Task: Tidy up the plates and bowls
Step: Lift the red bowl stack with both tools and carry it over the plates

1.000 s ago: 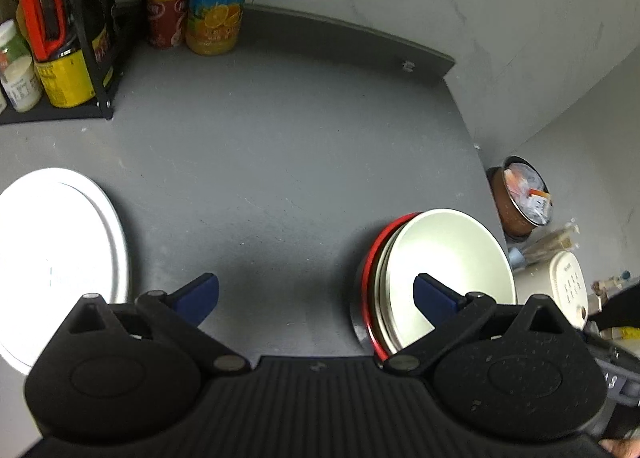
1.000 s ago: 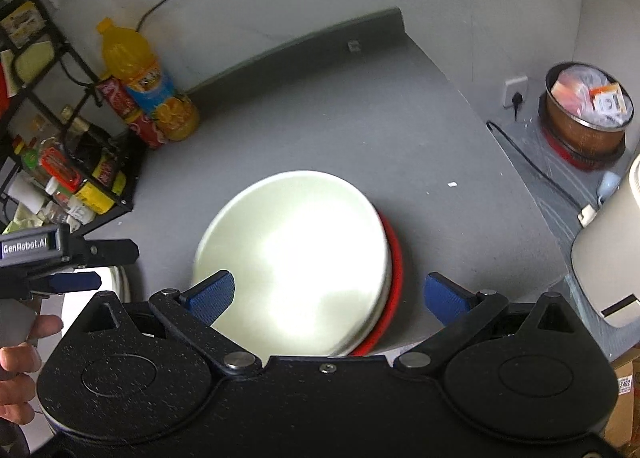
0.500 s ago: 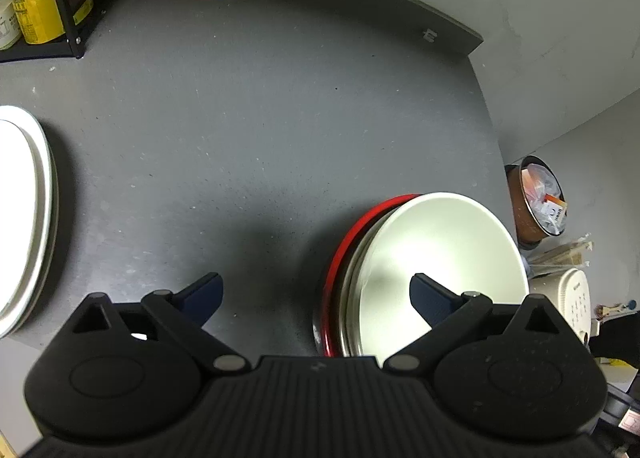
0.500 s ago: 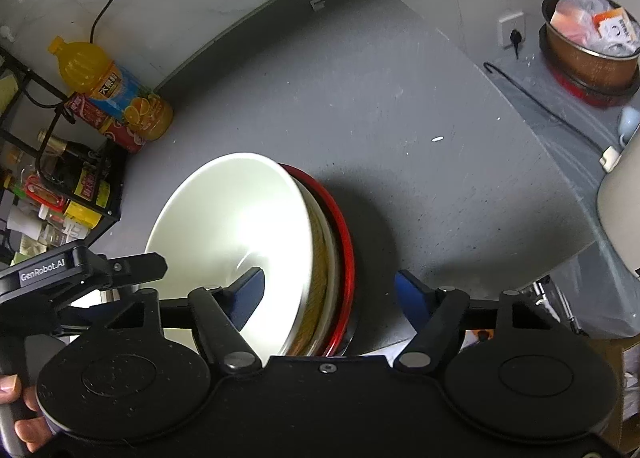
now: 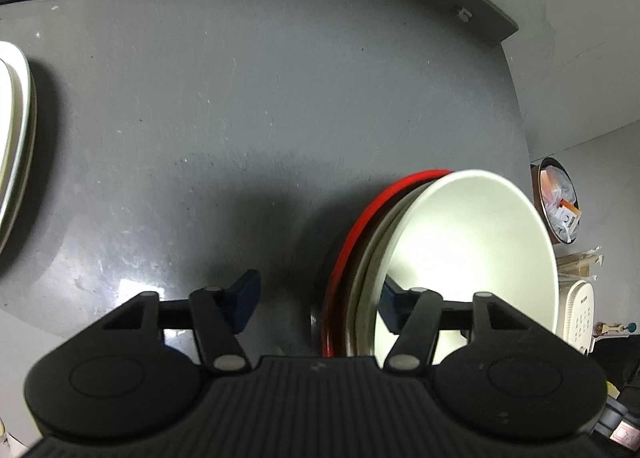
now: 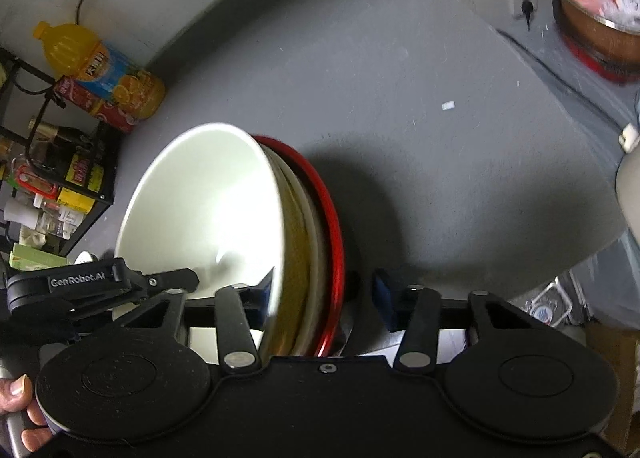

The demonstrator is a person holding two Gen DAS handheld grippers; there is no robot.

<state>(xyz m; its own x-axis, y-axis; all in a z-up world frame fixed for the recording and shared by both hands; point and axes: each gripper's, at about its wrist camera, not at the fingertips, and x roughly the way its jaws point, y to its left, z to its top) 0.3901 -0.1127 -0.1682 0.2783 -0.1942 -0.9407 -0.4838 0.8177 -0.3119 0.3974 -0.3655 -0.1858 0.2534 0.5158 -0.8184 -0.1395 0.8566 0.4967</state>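
Bowl stack (image 6: 224, 209): white bowl nested over tan, cream and red-rimmed ones, on grey counter (image 5: 240, 97).
Left gripper (image 5: 318, 298): jaws open, straddling the stack's rim.
Right gripper (image 6: 322, 298): jaws parted around the stack's edge; whether they grip, I cannot tell.
Plates (image 5: 14, 129): far left.

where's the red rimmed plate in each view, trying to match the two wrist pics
Left wrist: the red-rimmed plate is lower centre-right, a red arc at the left edge of the stack under the white ceramic bowl.
Right wrist: the plate is centre, a red arc on the stack's right edge.
Shared landmark: the brown metal pot of packets, far right in both.
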